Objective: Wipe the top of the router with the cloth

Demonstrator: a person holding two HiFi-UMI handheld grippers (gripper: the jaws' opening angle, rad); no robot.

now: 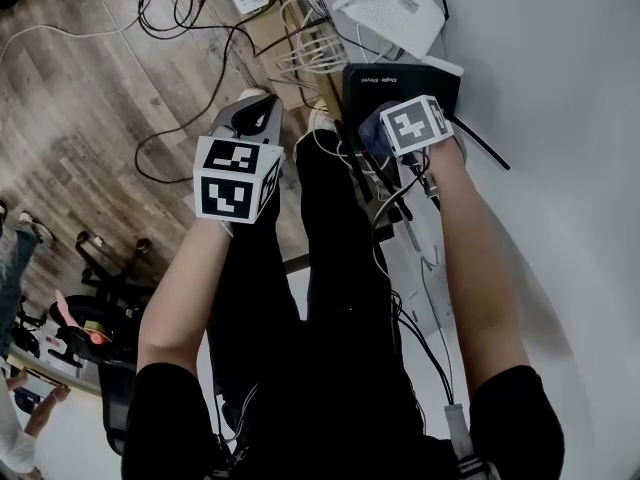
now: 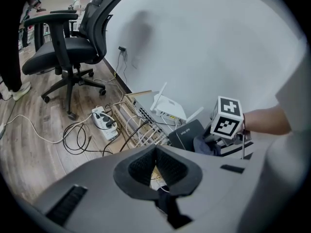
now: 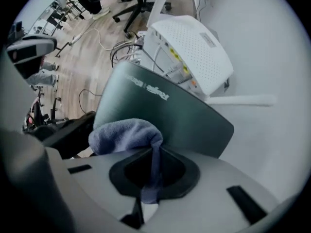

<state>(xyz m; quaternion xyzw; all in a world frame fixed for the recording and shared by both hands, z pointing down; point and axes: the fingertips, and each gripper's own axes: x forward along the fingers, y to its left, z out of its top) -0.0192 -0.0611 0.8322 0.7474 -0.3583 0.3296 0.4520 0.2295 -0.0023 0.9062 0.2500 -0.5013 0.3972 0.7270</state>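
Wearer's black trousers [image 1: 330, 298] fill the near middle of the head view, with one forearm on each side.

Left gripper [image 2: 156, 155]: clenched, pads tip to tip, nothing gripped. It hangs over the wood floor [image 1: 80, 88], left of the routers and clear of them.

Right gripper [image 3: 154, 152]: clamped on the blue cloth [image 3: 124, 134]. A strip runs down between the pads. The rest bunches out in front and lies on the near left part of the dark router [image 3: 165, 108] top.

That router is a flat dark slab with white lettering, tilted in the right gripper view, sitting by the white wall [image 2: 204, 42].

Just beyond it is the white router [image 3: 189, 52]: perforated top, white antennas, cables plugged into its left side.

Left of both is a tangle of pale cables [image 1: 300, 58], then a white power strip [image 2: 103, 120] with black leads looping over the boards.

Far left: black office chair [image 2: 68, 47] on castors.
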